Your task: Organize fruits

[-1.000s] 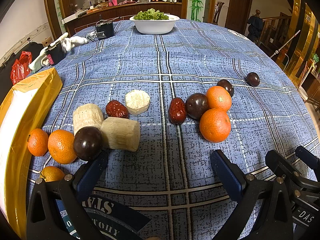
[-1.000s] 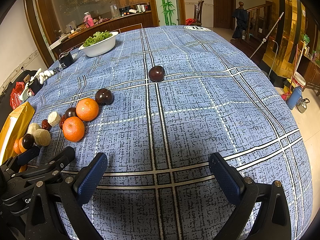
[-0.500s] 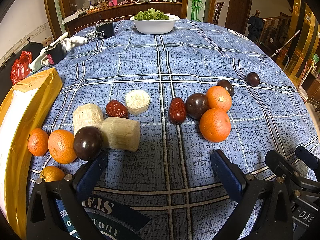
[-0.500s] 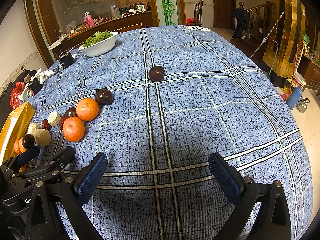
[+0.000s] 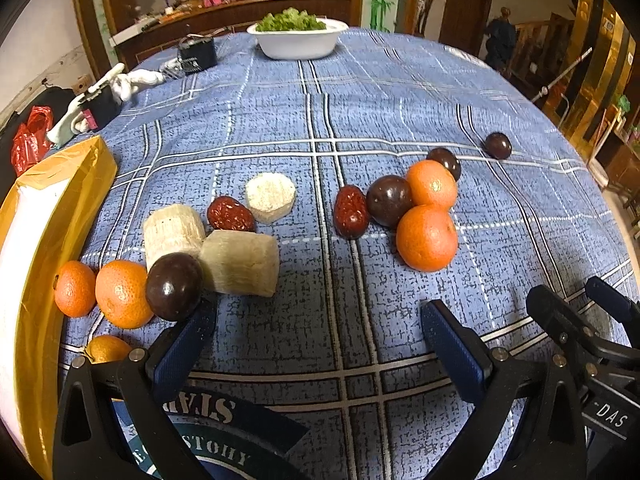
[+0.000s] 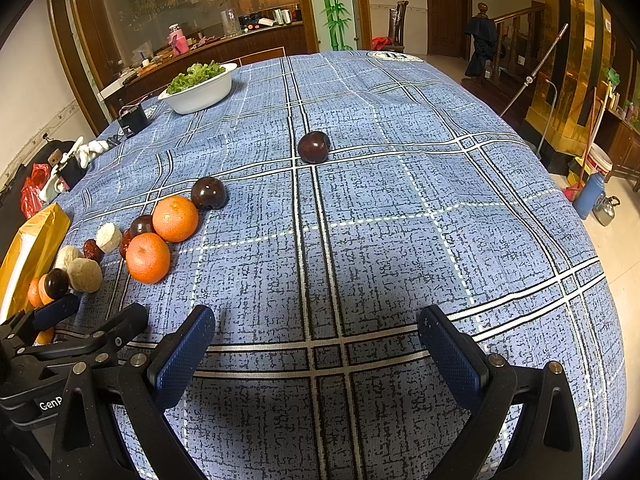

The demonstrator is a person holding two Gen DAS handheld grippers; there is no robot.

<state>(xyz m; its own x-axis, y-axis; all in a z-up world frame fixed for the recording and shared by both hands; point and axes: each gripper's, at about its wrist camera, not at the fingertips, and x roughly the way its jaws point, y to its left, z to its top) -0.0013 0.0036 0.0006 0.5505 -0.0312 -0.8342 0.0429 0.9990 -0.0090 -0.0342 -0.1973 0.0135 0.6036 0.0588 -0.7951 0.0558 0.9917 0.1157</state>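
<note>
Fruit lies on the blue plaid tablecloth [image 5: 360,100]. In the left wrist view, two oranges [image 5: 427,238] and a dark plum [image 5: 389,201] cluster at right beside a red date [image 5: 351,212]. Pale sugarcane pieces [image 5: 240,263], another date [image 5: 231,214], a dark plum [image 5: 174,286] and several oranges [image 5: 122,294] lie at left. A lone plum [image 6: 314,147] sits apart in the right wrist view. My left gripper [image 5: 318,334] is open and empty, its left finger beside the near plum. My right gripper [image 6: 316,340] is open and empty over bare cloth.
A yellow-edged box [image 5: 40,240] stands along the left table edge. A white bowl of greens [image 5: 298,38] and a small black device [image 5: 198,54] sit at the far side. White gloves [image 5: 132,80] lie at far left. The table drops off to the right.
</note>
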